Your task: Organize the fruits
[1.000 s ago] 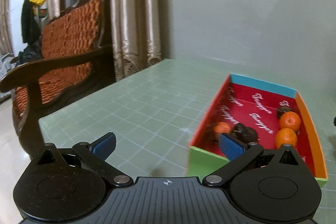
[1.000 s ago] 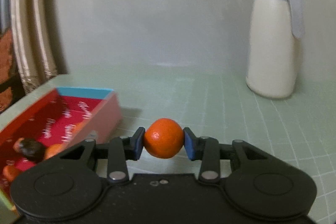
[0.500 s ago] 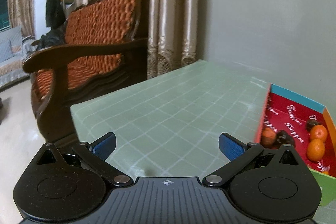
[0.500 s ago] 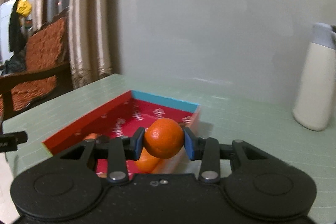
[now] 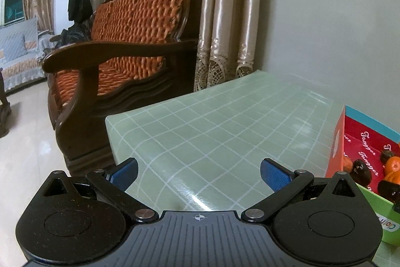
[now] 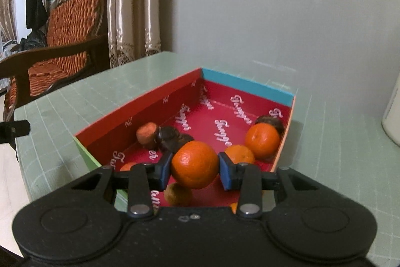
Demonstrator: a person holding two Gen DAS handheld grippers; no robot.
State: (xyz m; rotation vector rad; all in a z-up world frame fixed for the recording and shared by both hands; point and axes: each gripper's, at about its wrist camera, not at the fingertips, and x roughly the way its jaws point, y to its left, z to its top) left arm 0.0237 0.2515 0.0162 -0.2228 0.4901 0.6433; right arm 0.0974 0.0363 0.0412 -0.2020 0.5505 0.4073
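Surface (image 6: 325, 129) w/ red box (image 6: 155, 101): right gripper (image 6: 195, 168) has swung over the box, jaws pinching an orange (image 6: 194, 164) above the fruit inside, so drop looks next. Left gripper (image 5: 198, 170) has turned away, jaws spread, empty.

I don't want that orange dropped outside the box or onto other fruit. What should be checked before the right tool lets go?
1. Grip: right tool is shut on the orange, held at both sides. Ok.
2. Position: the orange shows over the box interior, inside its walls. Ok.
3. Landing spot: another orange lies just below the held one. Not ok; shift toward bare red floor.
4. Drop height above the floor. Cannot tell.
5. Left tool is open, holds nothing, and sits over the table beside the box. Ok.
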